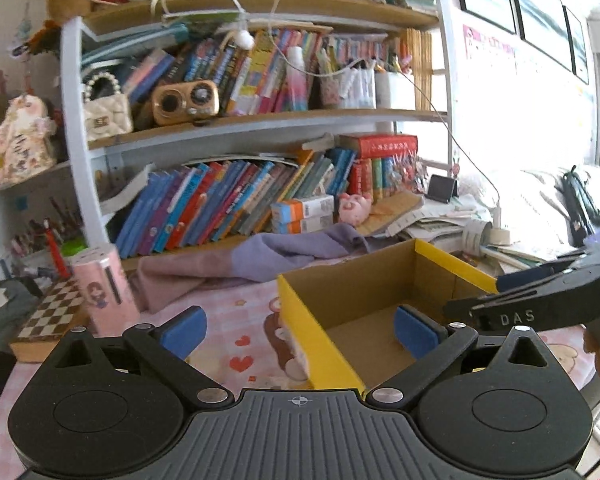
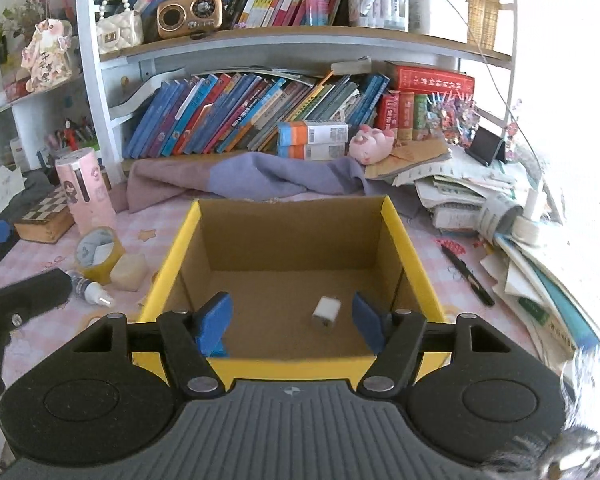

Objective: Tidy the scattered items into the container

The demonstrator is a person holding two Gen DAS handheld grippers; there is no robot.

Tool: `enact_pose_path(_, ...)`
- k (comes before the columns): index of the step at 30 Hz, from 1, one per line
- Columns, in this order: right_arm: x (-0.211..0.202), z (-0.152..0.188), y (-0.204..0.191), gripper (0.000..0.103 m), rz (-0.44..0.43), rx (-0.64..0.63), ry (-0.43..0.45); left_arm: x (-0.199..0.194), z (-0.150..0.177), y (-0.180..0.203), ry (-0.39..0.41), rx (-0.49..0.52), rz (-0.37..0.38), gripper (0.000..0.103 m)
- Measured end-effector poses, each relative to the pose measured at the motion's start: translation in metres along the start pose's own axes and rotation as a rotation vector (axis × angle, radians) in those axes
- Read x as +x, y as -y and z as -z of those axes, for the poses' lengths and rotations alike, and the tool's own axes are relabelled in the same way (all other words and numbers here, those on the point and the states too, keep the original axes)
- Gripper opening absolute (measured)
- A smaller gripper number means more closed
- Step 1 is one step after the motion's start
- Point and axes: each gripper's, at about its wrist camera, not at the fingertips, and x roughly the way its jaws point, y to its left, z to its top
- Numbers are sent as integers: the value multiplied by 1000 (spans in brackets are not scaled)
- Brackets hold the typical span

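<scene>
Right gripper (image 2: pixel 292 324) half open, empty, over the near wall of the yellow-rimmed cardboard box (image 2: pixel 414 256). Small white charger plug (image 2: pixel 326 314) on the box floor, between the blue pads (image 2: pixel 216 320) but untouched. Left gripper (image 1: pixel 298 334) wide open, empty, straddling the box's left wall. Tape roll (image 2: pixel 99 254), eraser block (image 2: pixel 128 271) and dropper bottle (image 2: pixel 90 291) left of the box; black pen (image 2: pixel 466 275) to its right.
</scene>
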Motion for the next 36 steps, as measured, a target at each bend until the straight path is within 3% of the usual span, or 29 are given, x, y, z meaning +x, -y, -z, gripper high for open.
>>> enact_pose_path(15,-48,55,-67,69,43,5,16,-61,60,-42,-66,-66,-46,101)
enact_pose_path(36,-52,83,-153,70,-31,-149,19,-100,99,-85,-133,-142,-240,101)
